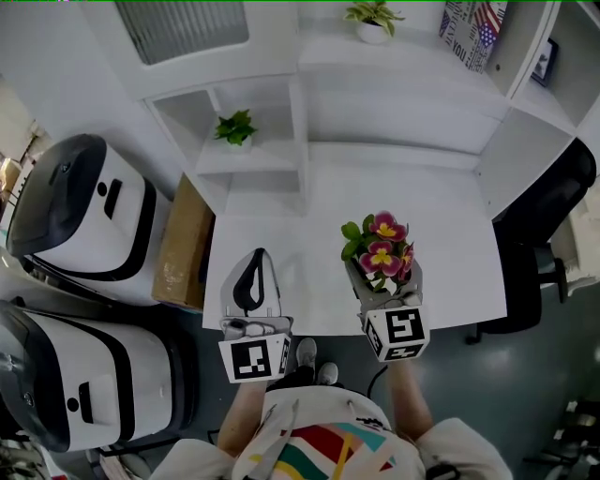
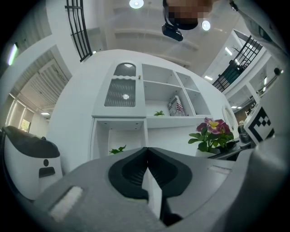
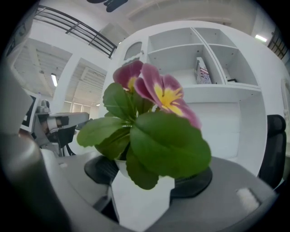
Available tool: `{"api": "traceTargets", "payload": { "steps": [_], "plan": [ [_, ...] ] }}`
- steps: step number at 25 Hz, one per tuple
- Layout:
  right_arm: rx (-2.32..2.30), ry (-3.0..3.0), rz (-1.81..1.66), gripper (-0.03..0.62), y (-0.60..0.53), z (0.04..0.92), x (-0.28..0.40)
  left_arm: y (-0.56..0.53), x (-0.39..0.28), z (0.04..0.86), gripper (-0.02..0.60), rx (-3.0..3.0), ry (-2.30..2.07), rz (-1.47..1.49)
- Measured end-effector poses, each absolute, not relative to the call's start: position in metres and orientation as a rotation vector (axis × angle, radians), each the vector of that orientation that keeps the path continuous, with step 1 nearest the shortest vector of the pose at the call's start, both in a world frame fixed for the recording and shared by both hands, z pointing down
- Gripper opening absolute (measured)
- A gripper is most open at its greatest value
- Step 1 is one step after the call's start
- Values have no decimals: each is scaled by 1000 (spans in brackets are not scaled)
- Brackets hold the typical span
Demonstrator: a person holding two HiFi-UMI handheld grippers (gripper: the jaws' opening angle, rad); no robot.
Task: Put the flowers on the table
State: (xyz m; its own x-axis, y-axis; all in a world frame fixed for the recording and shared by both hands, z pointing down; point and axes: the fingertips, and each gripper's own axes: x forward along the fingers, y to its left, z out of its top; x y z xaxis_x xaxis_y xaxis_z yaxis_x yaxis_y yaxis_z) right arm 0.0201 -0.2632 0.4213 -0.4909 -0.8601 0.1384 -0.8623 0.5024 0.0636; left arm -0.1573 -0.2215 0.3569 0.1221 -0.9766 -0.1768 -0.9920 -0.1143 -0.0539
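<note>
Flowers: one bunch point(image 1: 382, 248), pink and yellow, in one white pot point(image 3: 142, 199), over the bench point(image 1: 450, 262) near its front edge.
Right claw point(image 1: 386, 291): jaws wide, clamped on the pot.
Left claw point(image 1: 253, 281): jaws together, nothing between them.
Shelf greens: two, left shelf plant point(image 1: 234, 127) and top shelf plant point(image 1: 373, 17).
Sides: two white machines point(image 1: 80, 206) at left, black chair point(image 1: 539, 225) at right.
Room: open bench surface between the claws and the shelving.
</note>
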Motion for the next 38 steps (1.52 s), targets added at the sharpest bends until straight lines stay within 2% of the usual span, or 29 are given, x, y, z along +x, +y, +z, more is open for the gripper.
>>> {"api": "traceTargets", "payload": {
  "steps": [21, 29, 38],
  "plan": [
    [1341, -2424, 423, 330, -504, 574, -32, -309, -165, 425, 2, -2375, 1978, -4],
    [1302, -2328, 484, 330, -588, 640, -43, -330, -177, 451, 2, -2385, 1981, -105],
    [1292, -2238, 400, 331, -614, 682, -46, -327, -209, 487, 2, -2368, 2101, -188]
  ]
}}
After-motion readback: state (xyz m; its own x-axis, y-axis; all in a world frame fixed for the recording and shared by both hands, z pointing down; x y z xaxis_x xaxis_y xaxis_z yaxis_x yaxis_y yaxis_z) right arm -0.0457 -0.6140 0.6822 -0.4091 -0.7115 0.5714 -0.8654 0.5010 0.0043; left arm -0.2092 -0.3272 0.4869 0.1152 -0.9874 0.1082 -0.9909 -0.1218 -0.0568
